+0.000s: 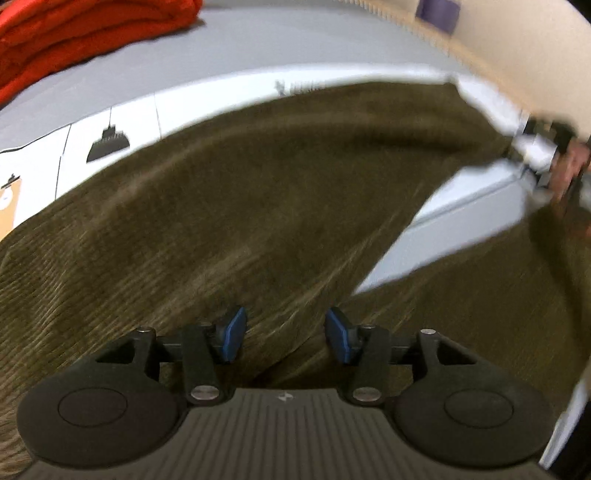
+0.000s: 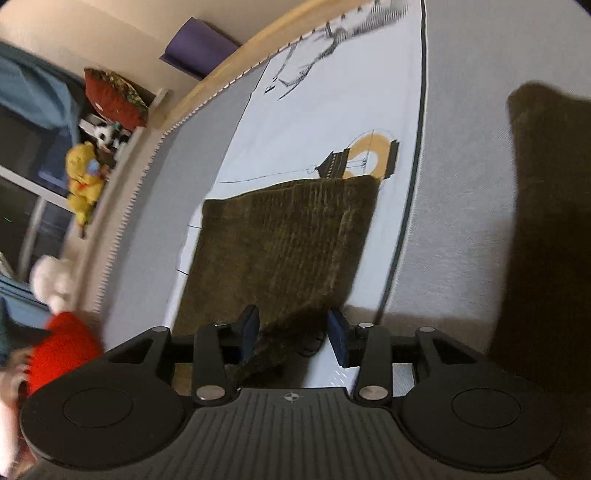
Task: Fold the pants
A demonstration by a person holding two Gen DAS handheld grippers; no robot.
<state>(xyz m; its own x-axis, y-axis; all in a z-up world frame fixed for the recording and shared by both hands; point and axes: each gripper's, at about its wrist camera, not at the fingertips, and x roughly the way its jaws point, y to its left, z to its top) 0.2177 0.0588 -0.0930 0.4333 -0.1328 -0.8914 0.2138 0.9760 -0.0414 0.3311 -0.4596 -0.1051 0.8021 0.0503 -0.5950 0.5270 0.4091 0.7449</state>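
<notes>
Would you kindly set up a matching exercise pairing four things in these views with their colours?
Things:
1. pants
2. folded blanket
3. gripper pads
4. rolled mat

Colours:
A. purple
B. olive brown
C. blue
D. orange-red

Pairs: 1-B, 2-D, 3-C, 4-A

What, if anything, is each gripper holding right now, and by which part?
Nothing is held. The left gripper and right gripper stand open over the olive corduroy pants, pads clear of the cloth.
</notes>
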